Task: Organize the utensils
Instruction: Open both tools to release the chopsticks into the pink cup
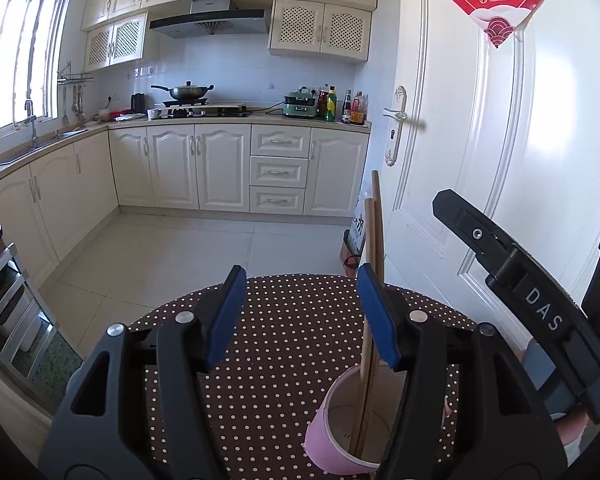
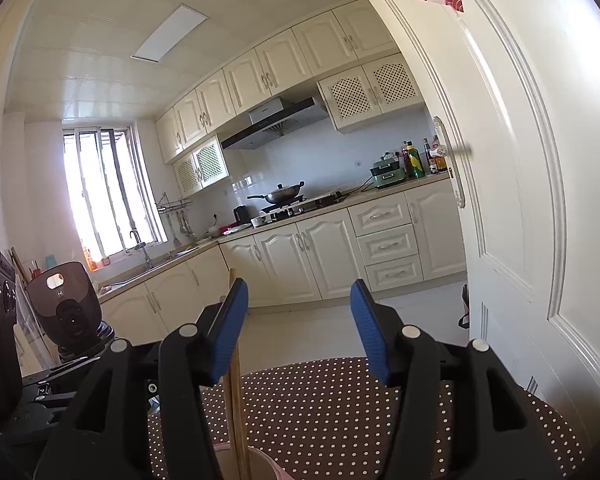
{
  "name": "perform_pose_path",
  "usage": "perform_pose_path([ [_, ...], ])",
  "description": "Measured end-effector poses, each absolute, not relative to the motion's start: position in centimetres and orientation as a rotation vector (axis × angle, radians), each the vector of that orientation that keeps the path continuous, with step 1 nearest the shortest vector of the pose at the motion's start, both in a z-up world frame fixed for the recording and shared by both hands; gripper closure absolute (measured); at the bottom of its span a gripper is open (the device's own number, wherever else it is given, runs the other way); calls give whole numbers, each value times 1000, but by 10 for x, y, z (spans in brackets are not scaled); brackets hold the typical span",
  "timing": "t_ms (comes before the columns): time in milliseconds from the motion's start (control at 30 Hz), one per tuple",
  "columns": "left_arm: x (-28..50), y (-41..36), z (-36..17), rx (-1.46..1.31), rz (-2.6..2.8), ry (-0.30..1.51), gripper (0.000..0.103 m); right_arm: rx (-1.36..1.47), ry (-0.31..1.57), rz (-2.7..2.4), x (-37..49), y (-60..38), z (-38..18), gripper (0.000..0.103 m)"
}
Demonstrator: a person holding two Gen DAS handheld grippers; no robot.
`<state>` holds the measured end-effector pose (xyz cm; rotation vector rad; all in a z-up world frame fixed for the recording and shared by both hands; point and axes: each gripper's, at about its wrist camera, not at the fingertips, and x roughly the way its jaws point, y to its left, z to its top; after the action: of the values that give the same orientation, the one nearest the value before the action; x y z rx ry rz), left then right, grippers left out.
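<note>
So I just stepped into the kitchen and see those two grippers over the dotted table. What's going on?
A person is tidying utensils with a handheld gripper in each hand. A pair of wooden chopsticks stands upright in a pink cup on the polka-dot table. The left gripper and right gripper are both open beside the chopsticks, gripping nothing.

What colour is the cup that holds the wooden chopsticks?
The cup is pink outside and white inside, with the wooden chopsticks standing in it; the left wrist view shows it best.

Pink cup (image 1: 342, 432), tan chopsticks (image 1: 374, 240), brown white-dotted tablecloth (image 1: 292, 320).
</note>
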<state>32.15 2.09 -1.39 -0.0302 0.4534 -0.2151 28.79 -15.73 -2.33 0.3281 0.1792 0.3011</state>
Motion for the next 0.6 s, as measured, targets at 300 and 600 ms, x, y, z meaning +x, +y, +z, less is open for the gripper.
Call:
perform_pose_path([
  [300,321,23,-12,-35,-213,453,46,305,181,303,286,-156,-22,51],
  [600,312,24,-7,-24,-197,434,43,295,178,302,279,-155,-16,49],
])
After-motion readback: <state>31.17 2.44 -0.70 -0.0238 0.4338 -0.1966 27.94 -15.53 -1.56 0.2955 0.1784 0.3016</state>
